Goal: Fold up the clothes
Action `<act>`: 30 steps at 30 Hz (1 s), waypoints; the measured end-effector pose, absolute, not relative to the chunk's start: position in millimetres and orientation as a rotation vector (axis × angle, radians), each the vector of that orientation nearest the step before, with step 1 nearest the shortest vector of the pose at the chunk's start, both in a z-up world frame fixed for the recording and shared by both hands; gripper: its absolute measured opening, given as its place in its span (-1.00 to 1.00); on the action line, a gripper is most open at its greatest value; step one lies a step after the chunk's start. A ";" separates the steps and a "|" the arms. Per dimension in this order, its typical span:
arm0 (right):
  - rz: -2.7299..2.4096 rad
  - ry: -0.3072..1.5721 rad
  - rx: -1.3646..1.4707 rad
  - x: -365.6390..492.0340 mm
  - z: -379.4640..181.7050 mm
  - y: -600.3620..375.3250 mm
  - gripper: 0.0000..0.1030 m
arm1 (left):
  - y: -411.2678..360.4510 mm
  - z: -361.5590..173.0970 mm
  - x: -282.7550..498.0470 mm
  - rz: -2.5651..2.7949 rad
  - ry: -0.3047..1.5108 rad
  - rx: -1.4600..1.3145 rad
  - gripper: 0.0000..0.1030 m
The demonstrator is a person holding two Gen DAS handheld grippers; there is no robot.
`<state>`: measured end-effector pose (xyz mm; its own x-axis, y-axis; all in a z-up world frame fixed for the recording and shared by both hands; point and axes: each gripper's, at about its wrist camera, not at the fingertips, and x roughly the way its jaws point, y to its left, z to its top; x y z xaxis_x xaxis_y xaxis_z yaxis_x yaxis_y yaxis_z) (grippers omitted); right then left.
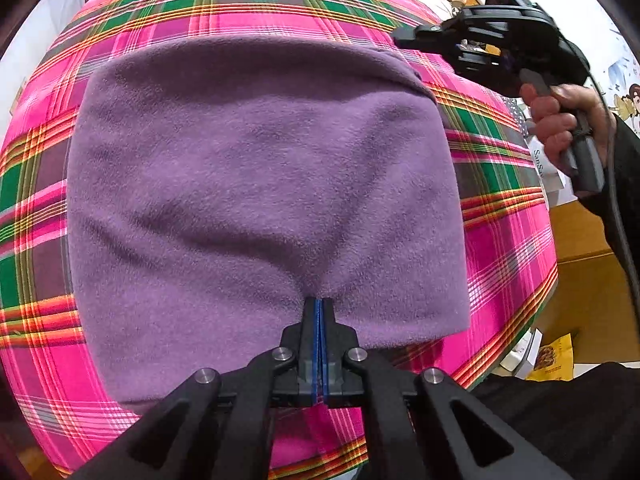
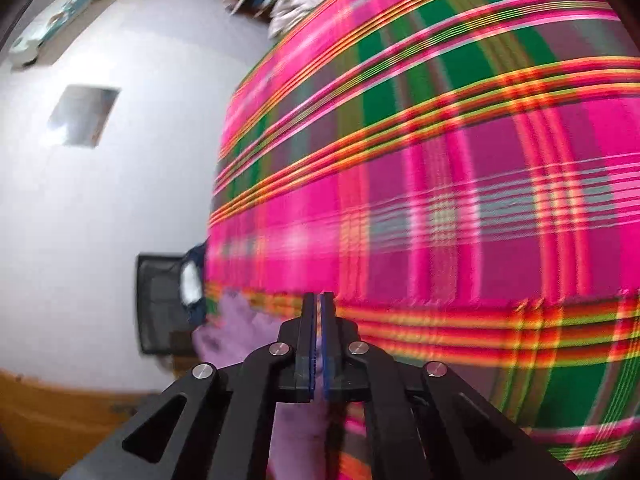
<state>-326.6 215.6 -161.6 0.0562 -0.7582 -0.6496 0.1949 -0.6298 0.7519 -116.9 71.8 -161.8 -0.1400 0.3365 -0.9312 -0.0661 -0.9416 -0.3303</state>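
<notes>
The purple fleece garment (image 1: 260,184) lies folded across the middle of the frame on the plaid cloth (image 1: 508,248). The left gripper (image 1: 319,304) is pinched shut on its near edge; the thin bite could slip. The right gripper (image 2: 319,300), jaws nearly closed, grips none I can confirm, so a lift may go lopsided

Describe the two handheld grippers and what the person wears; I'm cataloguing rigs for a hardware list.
Both the left gripper and right gripper are matte black with angular linkage arms, silver round pivot pins and slim fingers lined with blue pads. From the left wrist view, the right gripper has a bulky black body, a grey trigger handle and a dark cable trailing back. The hand emerges from a dark sleeve.
</notes>
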 end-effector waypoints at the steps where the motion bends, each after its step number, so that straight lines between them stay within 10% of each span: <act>1: -1.653 -0.546 1.611 -323.4 -159.2 216.3 -0.77 | 65.3 -160.8 -117.0 2.167 -0.308 -1.861 -0.97; 8: -1.518 -0.367 1.589 -293.8 -158.4 192.2 -0.35 | 63.3 -159.4 -118.0 2.165 -0.337 -1.876 -0.97; 12: -1.514 -0.275 1.579 -292.5 -159.6 174.8 -0.82 | 63.6 -159.1 -119.7 2.164 -0.334 -1.883 -0.97; 30: -1.577 -0.404 1.616 -307.5 -154.4 193.2 -0.79 | 55.9 -140.9 -121.9 2.192 -0.391 -1.879 -0.97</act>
<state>-307.5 193.2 -154.4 0.1628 -0.7215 -0.6730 0.3092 -0.6104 0.7293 -121.9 55.9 -140.9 -0.1534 0.3409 -0.9275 0.0007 -0.9386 -0.3451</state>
